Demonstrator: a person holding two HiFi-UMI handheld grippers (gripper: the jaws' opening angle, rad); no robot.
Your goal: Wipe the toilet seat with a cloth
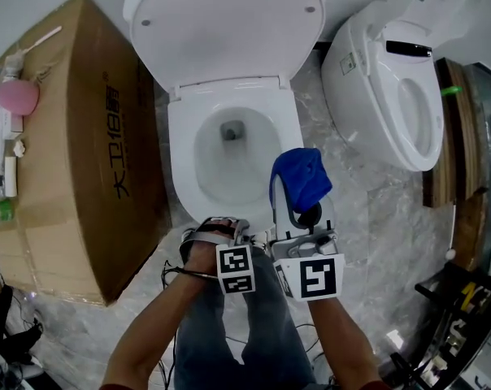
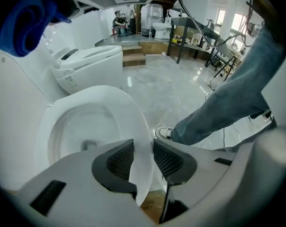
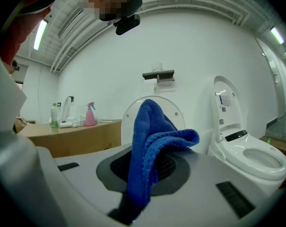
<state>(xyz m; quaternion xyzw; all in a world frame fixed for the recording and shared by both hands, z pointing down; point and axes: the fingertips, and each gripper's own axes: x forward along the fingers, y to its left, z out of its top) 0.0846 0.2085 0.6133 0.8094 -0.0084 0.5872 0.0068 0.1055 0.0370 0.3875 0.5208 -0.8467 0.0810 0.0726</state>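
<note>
The white toilet has its lid raised, and its seat lies down on the bowl. My left gripper is at the seat's front edge. In the left gripper view the seat rim runs between the two pads of the left gripper, which stand open close on either side of it. My right gripper is just right of it, over the bowl's front right, shut on a blue cloth. The cloth sticks up out of the right gripper and folds over.
A large cardboard box stands against the toilet's left, with a pink spray bottle and small items on top. A second toilet stands at the right, beside a wooden step. The person's jeans and cables lie below.
</note>
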